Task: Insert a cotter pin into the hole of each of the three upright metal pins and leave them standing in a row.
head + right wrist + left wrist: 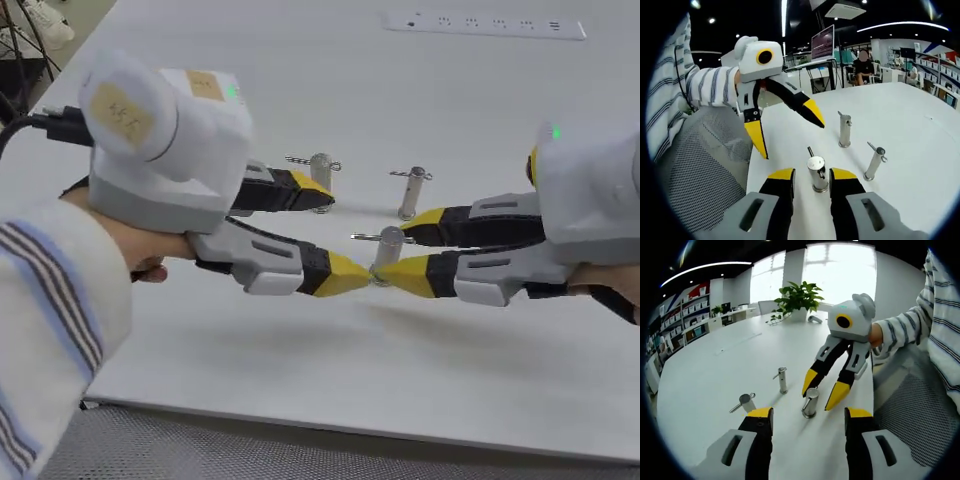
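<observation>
Three upright metal pins stand on the white table (pixel 250 380). The nearest pin (pixel 387 252) has a cotter pin (pixel 364 238) sticking out to its left. It stands between the spread jaws of my right gripper (pixel 400 250), whose lower jaw touches its base. In the right gripper view this pin (pixel 817 172) sits inside the right gripper (pixel 812 174) with a small gap. My left gripper (pixel 345 235) faces it from the left, open and holding nothing. The far left pin (pixel 320 175) and the far right pin (pixel 410 192) each carry a cotter pin.
A white power strip (pixel 485 24) lies at the table's far edge. The near table edge runs just below the grippers, with grey floor beyond. A potted plant (pixel 797 297) stands at one end of the table, and a person (pixel 865 67) sits at a desk in the background.
</observation>
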